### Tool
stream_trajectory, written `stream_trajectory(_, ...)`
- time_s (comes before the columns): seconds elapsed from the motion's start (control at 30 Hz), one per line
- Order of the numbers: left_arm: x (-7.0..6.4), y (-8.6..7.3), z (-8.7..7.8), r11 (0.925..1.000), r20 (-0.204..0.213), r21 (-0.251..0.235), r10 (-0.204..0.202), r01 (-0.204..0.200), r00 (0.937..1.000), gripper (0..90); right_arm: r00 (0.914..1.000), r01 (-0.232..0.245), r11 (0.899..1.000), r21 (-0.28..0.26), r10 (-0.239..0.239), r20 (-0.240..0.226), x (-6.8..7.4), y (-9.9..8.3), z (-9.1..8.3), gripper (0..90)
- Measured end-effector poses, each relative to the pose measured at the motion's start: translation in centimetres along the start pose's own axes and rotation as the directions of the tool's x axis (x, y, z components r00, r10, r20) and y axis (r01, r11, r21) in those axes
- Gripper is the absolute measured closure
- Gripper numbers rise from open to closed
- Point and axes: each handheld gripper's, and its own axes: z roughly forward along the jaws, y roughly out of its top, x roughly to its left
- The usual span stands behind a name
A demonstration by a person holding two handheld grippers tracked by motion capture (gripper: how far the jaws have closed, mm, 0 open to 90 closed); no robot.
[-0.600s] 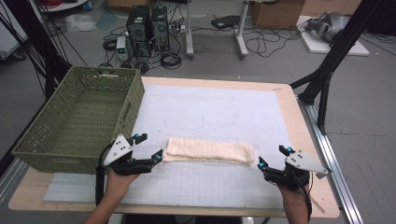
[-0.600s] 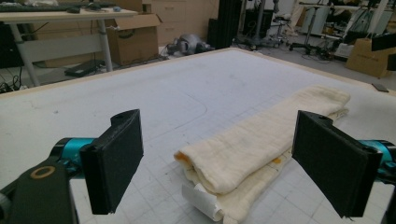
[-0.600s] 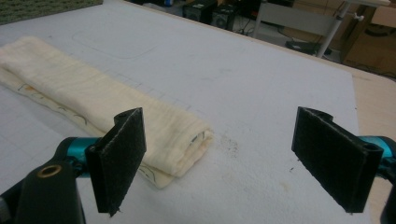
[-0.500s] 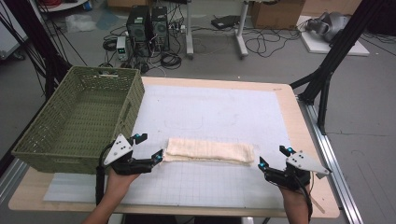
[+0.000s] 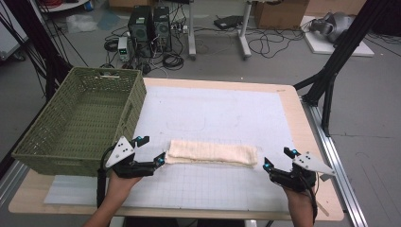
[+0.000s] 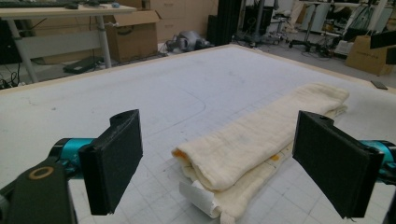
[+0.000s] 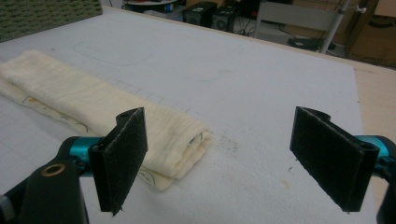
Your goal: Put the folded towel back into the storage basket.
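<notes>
No words, numbers, brand marks or signs can be read anywhere in these views. The folded cream cloth (image 6: 261, 140), lying at the centre and right of the left gripper view, carries a white tag at its near end and faint orange and dark printed marks along its lower edge, but nothing on them can be made out as lettering. The brown cardboard boxes (image 6: 135, 32) at the upper left of the same view show no legible print, and the black computer towers (image 5: 150, 23) at the upper middle of the high view are too small for any label to be read.
</notes>
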Motion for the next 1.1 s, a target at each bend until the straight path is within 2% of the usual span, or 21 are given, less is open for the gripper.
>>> stream_trajectory(0.47,-0.2,0.7,-0.2,0.9999,0.013,-0.014,-0.007,0.007,0.9999,16.6,0.9999,0.011,1.0,0.01,-0.011,0.0,0.0,0.0,0.1,15.4)
stream_trajectory(0.73,-0.4,0.9,-0.1,1.0,0.022,-0.003,0.003,-0.003,0.9998,16.6,0.9999,0.009,1.0,0.007,-0.009,0.012,-0.1,0.1,0.1,15.4)
stream_trajectory(0.87,-0.5,1.5,-0.2,0.9999,0.019,-0.003,-0.012,0.012,0.9997,16.6,0.9999,0.005,1.0,0.01,-0.005,0.011,-0.1,0.0,0.1,15.4)
stream_trajectory(1.1,-0.4,2.1,0.0,0.9999,0.022,0.009,-0.011,0.011,0.9997,16.6,1.0,0.006,1.0,0.012,-0.006,0.007,0.0,0.0,0.1,15.4)
